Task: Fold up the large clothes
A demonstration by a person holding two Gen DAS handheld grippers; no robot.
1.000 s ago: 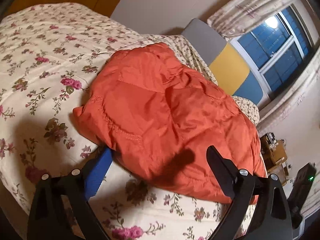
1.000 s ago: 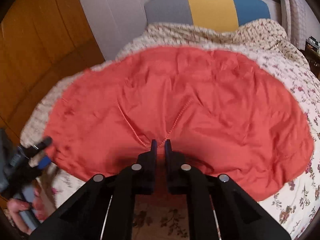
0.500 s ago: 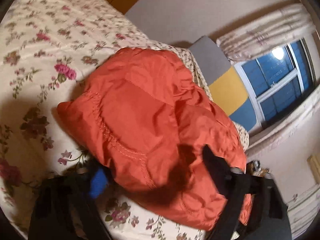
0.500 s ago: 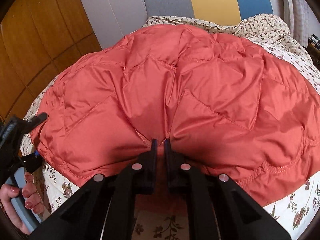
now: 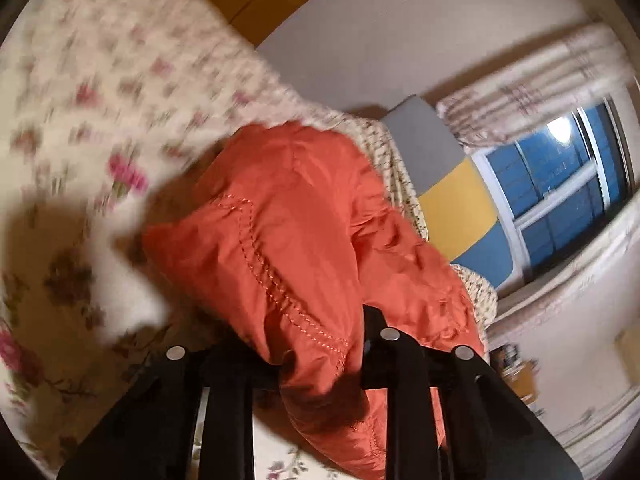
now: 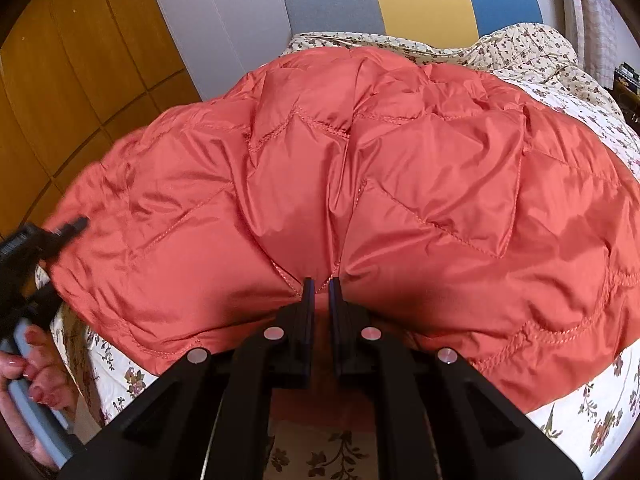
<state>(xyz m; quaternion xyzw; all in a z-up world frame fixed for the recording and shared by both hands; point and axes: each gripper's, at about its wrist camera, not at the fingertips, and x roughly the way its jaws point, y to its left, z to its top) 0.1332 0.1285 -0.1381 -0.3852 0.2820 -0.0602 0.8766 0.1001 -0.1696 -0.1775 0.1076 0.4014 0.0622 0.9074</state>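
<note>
A: What does the right gripper have?

B: Its jaws are nearly together, pinched on a fold of the jacket right at its tips. The fabric fans out ahead of them and to both sides.

A: And the left gripper?

B: Orange hem bunches between its fingers and hangs below them, so it looks clamped on the jacket's edge, though the view is blurred.

A: Where does the jacket lie?

B: Just ahead of both tools, puffed up over the bed, with the headboard and window far beyond.

A: How will it handle?

B: Probably light and soft. The quilted shell looks slick and full of air, so it should spring back and slide off a shallow pinch.

A: Where should it be held?

B: Likely on the stitched hem or a quilting seam, where the layers are thin and the jaws can bite. The puffy panels would slip.
</note>
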